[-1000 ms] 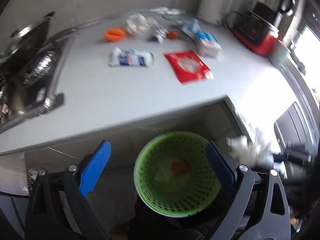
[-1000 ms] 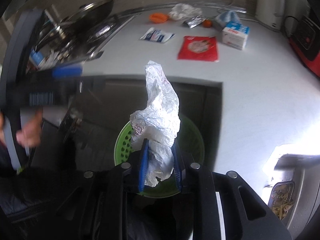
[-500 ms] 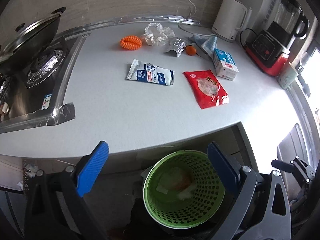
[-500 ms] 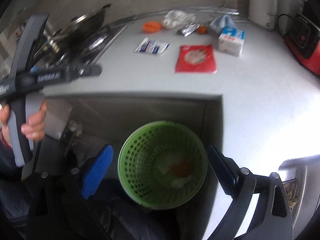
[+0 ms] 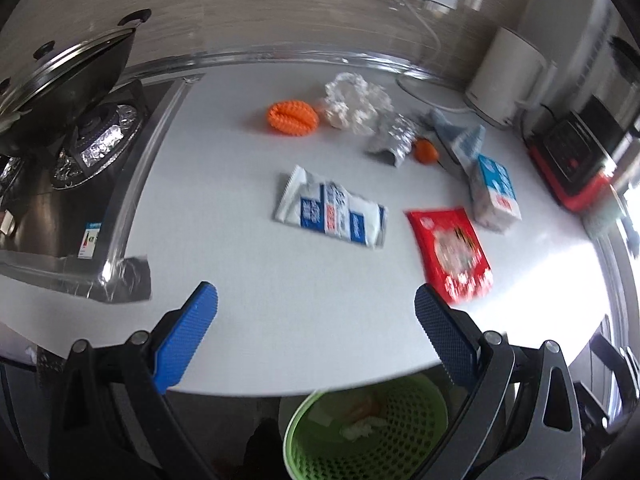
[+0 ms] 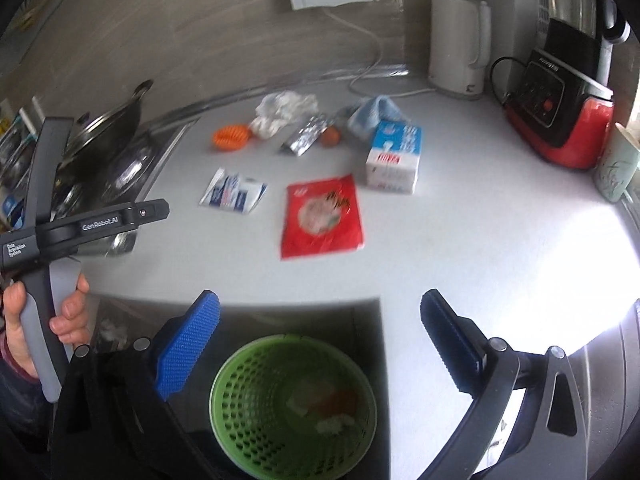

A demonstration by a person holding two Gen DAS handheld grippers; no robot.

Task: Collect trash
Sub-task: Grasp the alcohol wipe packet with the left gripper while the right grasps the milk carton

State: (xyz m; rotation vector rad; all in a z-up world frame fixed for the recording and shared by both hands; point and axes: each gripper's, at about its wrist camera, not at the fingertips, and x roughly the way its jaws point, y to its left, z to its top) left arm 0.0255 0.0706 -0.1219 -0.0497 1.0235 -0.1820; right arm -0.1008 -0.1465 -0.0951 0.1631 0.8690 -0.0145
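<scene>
- Left wrist view: the left gripper (image 5: 316,316) is being held over the near edge of the white countertop (image 5: 280,280), its blue pads spread wide and nothing between them, probably so that the next piece can be approached.
- The trash is being left scattered on the counter: a blue-and-white wrapper (image 5: 330,213) nearest ahead, a red packet (image 5: 450,250) to its right, a milk carton (image 5: 494,192) beyond that, and farther back an orange ridged ball (image 5: 293,117), crumpled white paper (image 5: 356,104) and a foil wrapper (image 5: 394,140).
- A green mesh basket (image 5: 366,436) is being kept below the counter edge, seemingly so that pieces can be dropped straight down; some scraps are already lying in it.
- Right wrist view: the right gripper (image 6: 320,334) is being held above the basket (image 6: 294,404), its jaws opening to their widest with nothing between them.
- The basket is being shown from above, with white and orange scraps at its bottom.
- The left gripper is being gripped by a hand (image 6: 24,320) at the left edge, over the stove side of the counter.
</scene>
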